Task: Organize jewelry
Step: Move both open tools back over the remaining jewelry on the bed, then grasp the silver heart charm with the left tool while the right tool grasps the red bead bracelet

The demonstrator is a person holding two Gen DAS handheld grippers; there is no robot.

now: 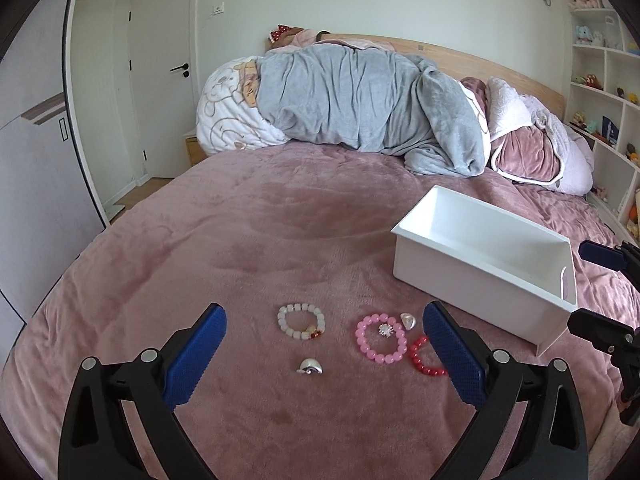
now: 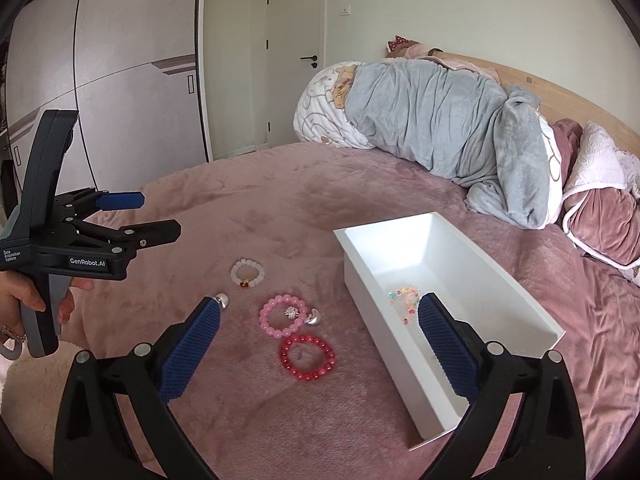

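Both the left tongs and the right tongs are held released, empty. Pink, red and white bracelets are spread on the bed beside the white box, where a pastel bracelet lies.

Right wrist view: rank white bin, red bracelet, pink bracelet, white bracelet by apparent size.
1. white bin
2. red bracelet
3. pink bracelet, close to red; red is nearer, so unsure
4. white bracelet, farthest away

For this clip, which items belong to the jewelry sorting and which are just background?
Job: white bracelet, pink bracelet, red bracelet, silver charms, white bin with a colourful bracelet inside, left gripper and right gripper, jaws open.

Background: grey blanket, pillows, shelves, door.
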